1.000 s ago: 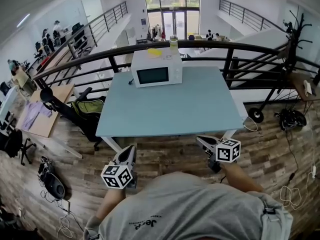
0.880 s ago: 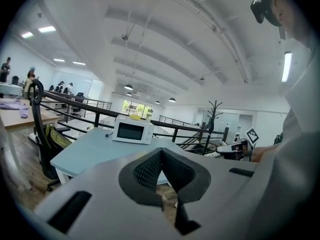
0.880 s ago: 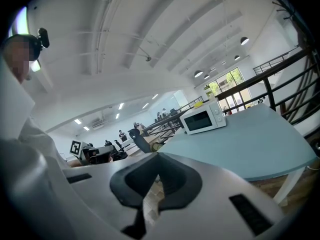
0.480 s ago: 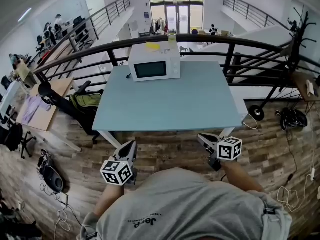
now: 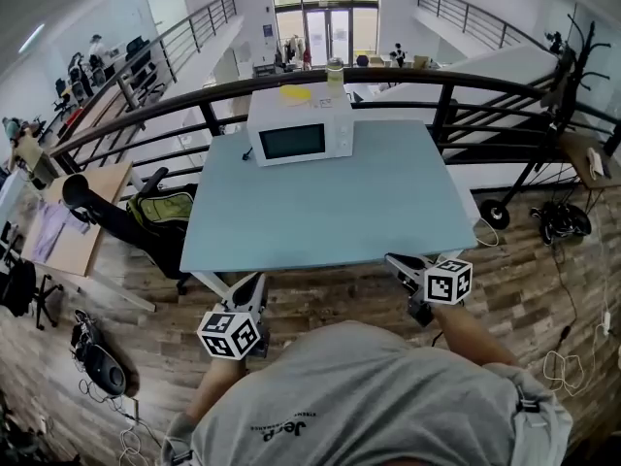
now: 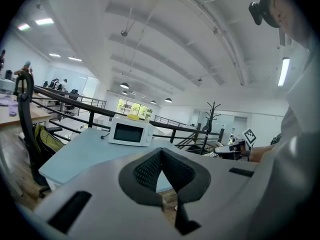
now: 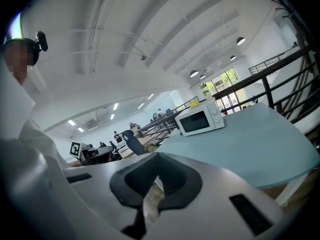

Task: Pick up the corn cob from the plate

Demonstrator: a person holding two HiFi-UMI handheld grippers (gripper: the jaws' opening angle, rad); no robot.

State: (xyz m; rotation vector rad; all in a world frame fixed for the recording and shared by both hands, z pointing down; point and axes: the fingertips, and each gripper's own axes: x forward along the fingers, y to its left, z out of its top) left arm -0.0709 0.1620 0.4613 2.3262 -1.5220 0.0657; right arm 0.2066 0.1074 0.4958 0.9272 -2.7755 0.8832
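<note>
A white microwave [image 5: 299, 131] stands at the far side of the light blue table [image 5: 369, 202], with a small yellow object [image 5: 294, 93] on top of it; it is too small to tell whether it is the corn cob on a plate. My left gripper [image 5: 255, 284] hangs just short of the table's front left edge, its jaws shut and empty. My right gripper [image 5: 395, 260] is at the front right edge, also shut with nothing in it. In the left gripper view the pads [image 6: 161, 151] meet, and the microwave [image 6: 131, 132] is far ahead. The right gripper view shows the microwave [image 7: 201, 120] too.
A jar [image 5: 336, 69] stands behind the microwave by the black railing [image 5: 456, 90]. A black office chair [image 5: 116, 216] with a green bag stands left of the table, and cables lie on the wooden floor [image 5: 543, 280]. The tabletop in front of the microwave is bare.
The person has stepped closer to the table. Both grippers have moved forward and now sit nearer its front edge. Their jaws stay shut.
</note>
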